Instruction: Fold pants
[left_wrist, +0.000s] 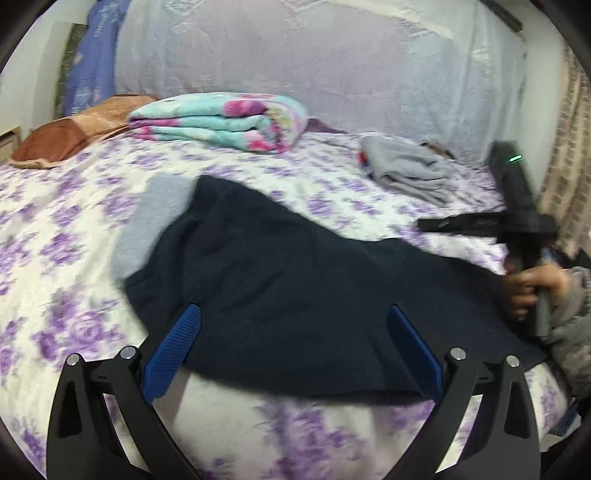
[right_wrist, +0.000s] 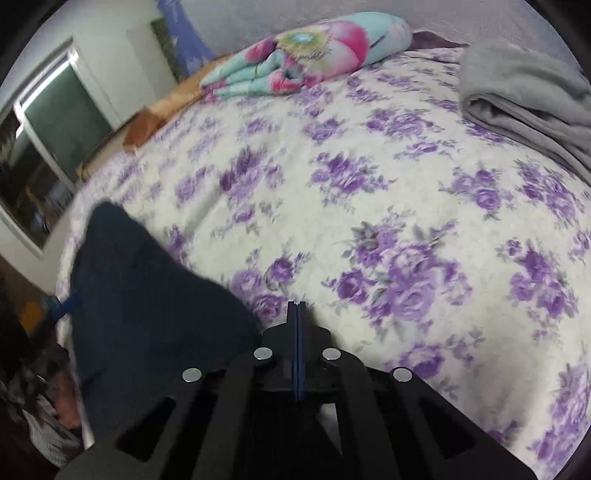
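Dark navy pants (left_wrist: 277, 288) lie spread across the purple-flowered bedspread (left_wrist: 55, 229), with a pale grey patch (left_wrist: 147, 221) showing at their far left end. My left gripper (left_wrist: 293, 308) hangs open over the near edge of the pants, its blue fingers (left_wrist: 173, 354) wide apart and holding nothing. A hand (left_wrist: 532, 291) holds my right gripper (left_wrist: 424, 223) at the right, above the bedspread just past the pants. In the right wrist view, my right gripper (right_wrist: 296, 314) is shut, its pads pressed together with no cloth visible between them. The pants (right_wrist: 147, 314) lie to its left.
A folded floral blanket (left_wrist: 221, 118) and a brown pillow (left_wrist: 74, 129) lie at the bed's far side. A folded grey garment (left_wrist: 406, 170) sits at the far right. A window or mirror (right_wrist: 55, 147) stands beyond the bed's left edge.
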